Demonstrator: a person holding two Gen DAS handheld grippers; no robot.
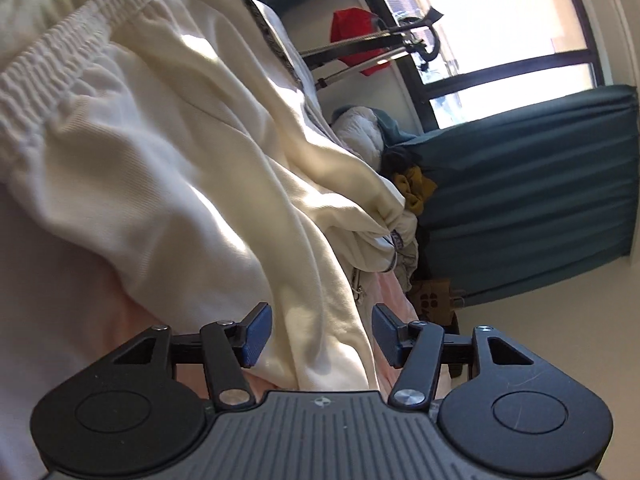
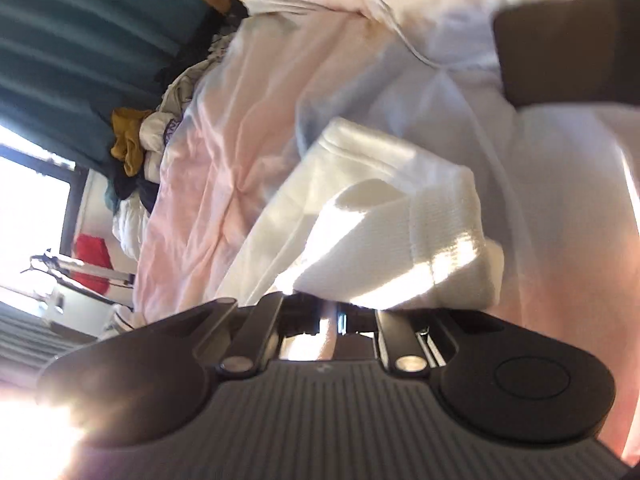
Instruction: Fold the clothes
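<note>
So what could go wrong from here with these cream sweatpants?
1. The left gripper is open, with a fold of the cream sweatpants between its pads; closing now may pinch the pink sheet too.
2. The right gripper's fingertips are hidden behind the ribbed cuff, so its hold can't be confirmed and the cuff might slip.
3. Sun glare washes out the right view, hiding edges.
</note>
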